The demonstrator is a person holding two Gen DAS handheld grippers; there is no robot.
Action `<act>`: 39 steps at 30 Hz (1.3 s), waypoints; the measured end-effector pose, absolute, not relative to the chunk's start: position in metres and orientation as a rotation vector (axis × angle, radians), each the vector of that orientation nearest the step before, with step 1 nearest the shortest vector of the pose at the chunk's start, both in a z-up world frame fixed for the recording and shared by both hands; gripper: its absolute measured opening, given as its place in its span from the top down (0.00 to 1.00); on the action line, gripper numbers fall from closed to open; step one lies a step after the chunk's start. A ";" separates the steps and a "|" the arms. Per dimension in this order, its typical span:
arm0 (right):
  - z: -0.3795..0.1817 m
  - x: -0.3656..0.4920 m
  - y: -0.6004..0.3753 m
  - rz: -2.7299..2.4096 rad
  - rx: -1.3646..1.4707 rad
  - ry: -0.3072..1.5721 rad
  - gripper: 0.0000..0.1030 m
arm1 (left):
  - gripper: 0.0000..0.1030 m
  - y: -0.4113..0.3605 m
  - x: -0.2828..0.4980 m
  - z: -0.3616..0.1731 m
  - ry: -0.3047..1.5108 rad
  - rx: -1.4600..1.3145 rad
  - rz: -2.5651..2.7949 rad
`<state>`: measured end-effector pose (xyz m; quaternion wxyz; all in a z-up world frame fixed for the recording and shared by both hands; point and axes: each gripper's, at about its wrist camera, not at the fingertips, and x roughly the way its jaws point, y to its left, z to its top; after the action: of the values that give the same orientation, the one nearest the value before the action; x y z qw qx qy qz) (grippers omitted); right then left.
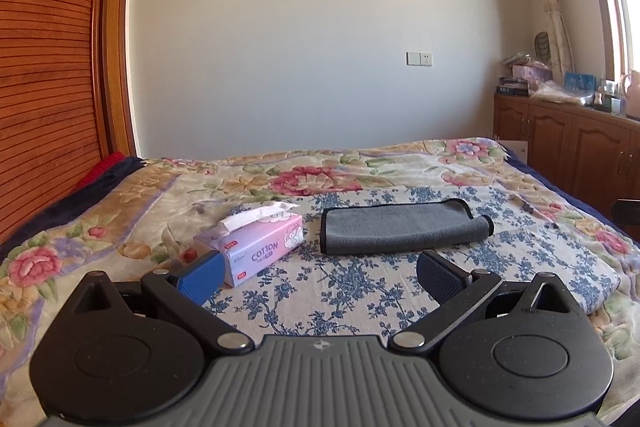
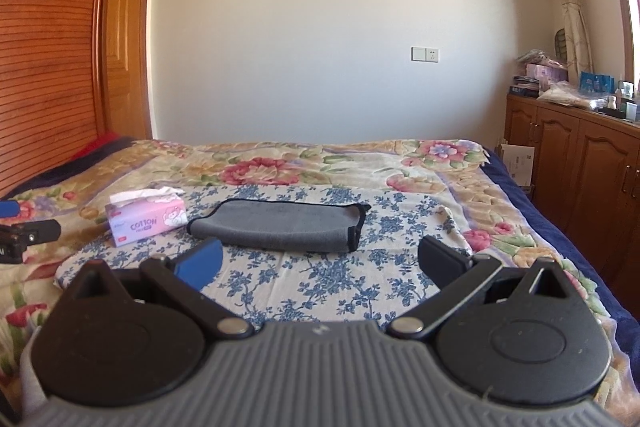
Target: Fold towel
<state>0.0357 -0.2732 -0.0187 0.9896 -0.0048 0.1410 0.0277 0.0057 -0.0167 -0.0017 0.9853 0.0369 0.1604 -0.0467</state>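
Note:
A grey towel with black trim point(image 1: 400, 229) lies folded into a long flat strip on the blue-flowered cloth on the bed; it also shows in the right wrist view point(image 2: 280, 227). My left gripper point(image 1: 320, 273) is open and empty, held above the cloth on the near side of the towel. My right gripper point(image 2: 320, 261) is open and empty, also short of the towel's near edge. Part of the left gripper shows at the left edge of the right wrist view point(image 2: 24, 233).
A pink tissue box point(image 1: 260, 247) stands left of the towel, close to my left finger point(image 1: 200, 277); it also shows in the right wrist view point(image 2: 146, 221). The floral bedspread point(image 1: 120, 219) covers the bed. A wooden headboard point(image 1: 40, 67) is left, wooden cabinets point(image 2: 580, 163) right.

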 end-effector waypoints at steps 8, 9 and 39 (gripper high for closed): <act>-0.020 0.034 -0.272 0.043 -0.019 0.272 0.00 | 0.00 -0.015 0.004 0.000 0.306 0.070 -0.084; -0.020 0.034 -0.273 0.043 -0.019 0.271 0.00 | 0.00 -0.015 0.004 -0.001 0.306 0.070 -0.083; -0.019 0.033 -0.276 0.032 -0.014 0.257 0.00 | 0.00 -0.015 0.004 -0.002 0.299 0.092 -0.094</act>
<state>0.0333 -0.2756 -0.0192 0.9916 -0.0070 0.1282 0.0161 0.0037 -0.0153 -0.0024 0.9867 0.0460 0.1491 -0.0467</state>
